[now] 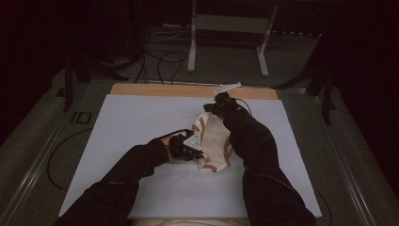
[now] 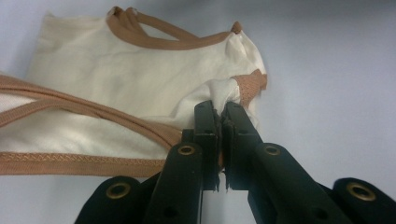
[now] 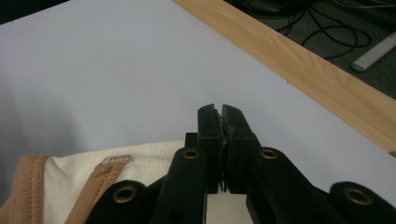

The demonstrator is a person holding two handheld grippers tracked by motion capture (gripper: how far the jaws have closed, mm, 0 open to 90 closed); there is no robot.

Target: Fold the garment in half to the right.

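A cream garment (image 1: 214,141) with tan trim lies crumpled on the white sheet (image 1: 136,122) covering the table. My left gripper (image 1: 200,153) is at its near left side, shut on a bunched corner of the cream cloth (image 2: 140,84) beside a tan band; in the left gripper view the jaws (image 2: 222,109) pinch it at their tips. My right gripper (image 1: 210,109) is at the garment's far end, jaws pressed together (image 3: 220,112). The garment's hem (image 3: 93,182) runs in under them, and a strip of cloth shows between their bases.
A bare wooden strip (image 1: 164,89) of the table (image 3: 303,70) borders the sheet's far edge. Behind it, black cables (image 1: 160,61) lie on the floor beside a white metal stand (image 1: 226,42). The person's dark sleeves reach in from the near edge.
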